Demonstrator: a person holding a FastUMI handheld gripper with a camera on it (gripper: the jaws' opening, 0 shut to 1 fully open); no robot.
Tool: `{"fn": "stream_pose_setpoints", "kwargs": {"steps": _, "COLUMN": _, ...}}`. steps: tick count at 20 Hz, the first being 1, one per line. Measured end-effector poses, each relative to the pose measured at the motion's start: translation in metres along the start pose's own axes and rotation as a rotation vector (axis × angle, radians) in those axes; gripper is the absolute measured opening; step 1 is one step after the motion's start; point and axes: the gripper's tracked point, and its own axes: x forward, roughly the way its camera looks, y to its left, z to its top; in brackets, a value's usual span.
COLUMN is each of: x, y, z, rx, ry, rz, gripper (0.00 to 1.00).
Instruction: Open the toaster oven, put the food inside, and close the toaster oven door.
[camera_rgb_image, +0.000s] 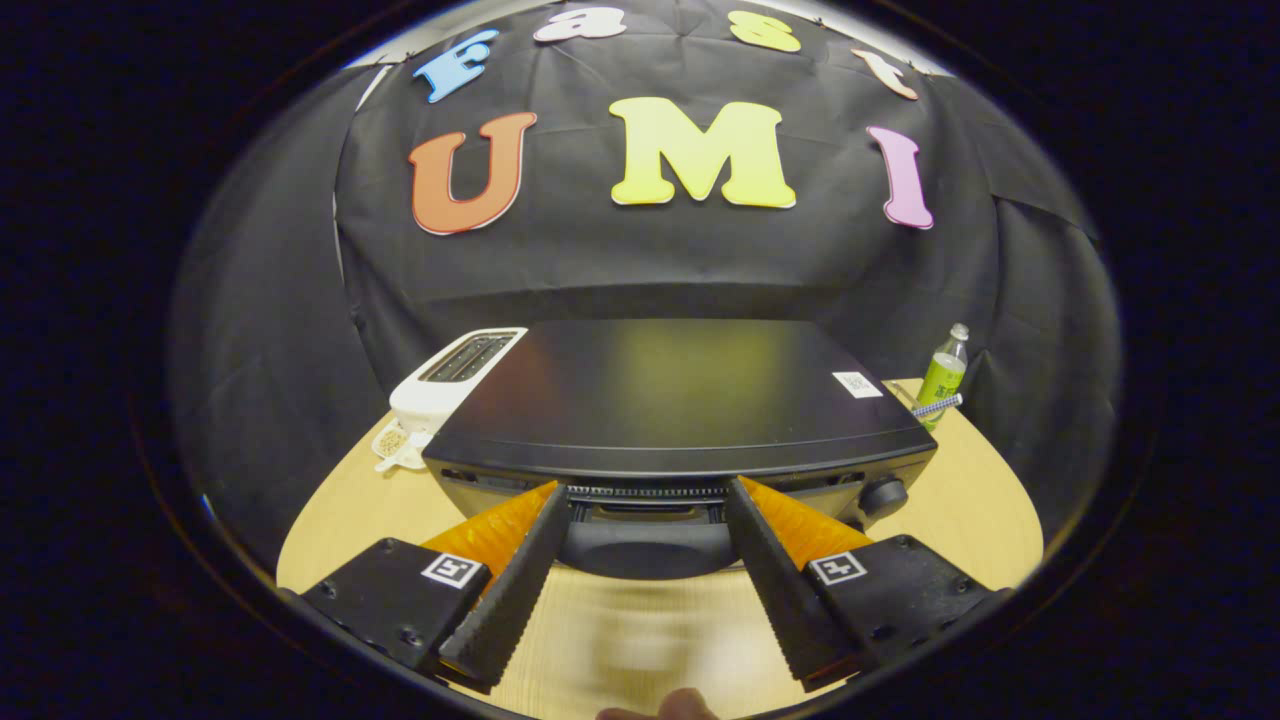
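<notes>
One black toaster oven (680, 400) sits on the wooden surface (980, 500), with one white pop-up toaster (450, 385) beside it and one green bottle (943, 372) behind. The gripper (648, 500) has its fingers (520, 570) spread wide, tips at the oven's front edge, flanking its dark door handle (648, 548). The door below is hidden. Blurred fingertip (665, 706) near.

- The scene is lit evenly from above; the worktop (960, 510) is rendered bright and warm.
- A soft greenish-yellow glare is seen on the glossy top of the toaster oven (680, 385).
- Straight lines are bent strongly near the edges by the fisheye lens.
- The worktop between the fingers of the open gripper (648, 500) is blurred.
</notes>
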Motion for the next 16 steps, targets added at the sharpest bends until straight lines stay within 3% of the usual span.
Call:
{"fn": "stream_pose_setpoints", "kwargs": {"steps": 10, "x": -0.048, "y": 0.002, "z": -0.080, "rx": -0.023, "ry": 0.117, "rz": -0.007, "gripper": 1.00}}
{"fn": "stream_pose_setpoints", "kwargs": {"steps": 16, "x": -0.044, "y": 0.001, "z": -0.121, "rx": 0.013, "ry": 0.256, "rz": 0.019, "gripper": 1.00}}
